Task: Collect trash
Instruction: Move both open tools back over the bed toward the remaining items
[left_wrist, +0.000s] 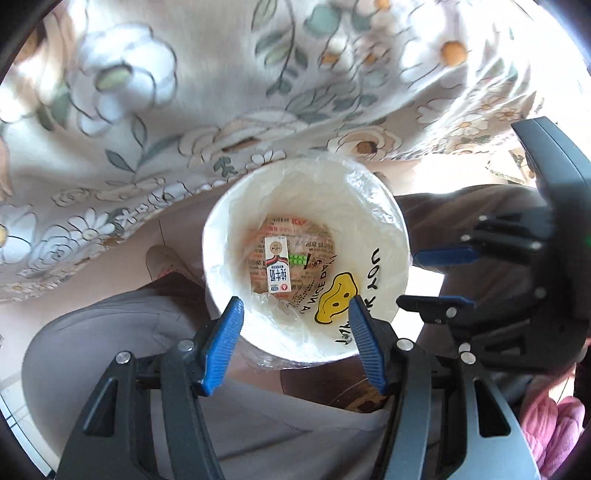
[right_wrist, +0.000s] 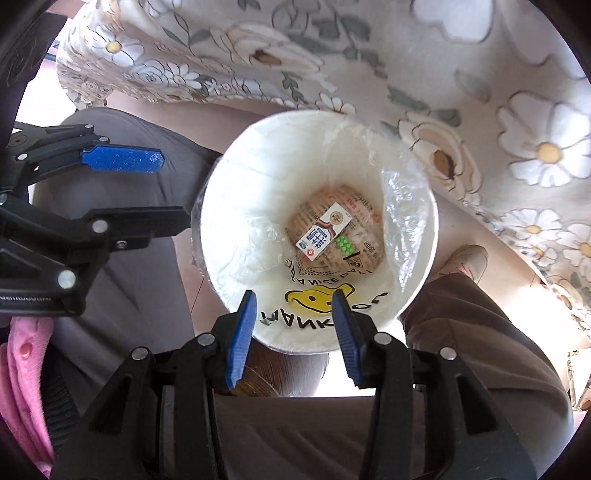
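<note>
Right, both my grippers, left (left_wrist: 295, 325) & right (right_wrist: 293, 325), hang empty w/ jaws apart above the bin (left_wrist: 229, 206), milk carton (left_wrist: 277, 264) prob. resting flat inside.

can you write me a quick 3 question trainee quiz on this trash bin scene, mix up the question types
1. True or false: the left tongs are clamped on a piece of trash.
2. Multiple choice: what lies at the bottom of the white bin? A) a small milk carton on a printed wrapper B) a glass bottle C) nothing at all
3. Short answer: what lines the inside of the bin?

Key
1. False: both the left and the right tongs are open, with nothing between their pads.
2. A: the milk carton lies on the printed wrapper.
3. A thin plastic liner bag printed with a yellow smiley face.
</note>
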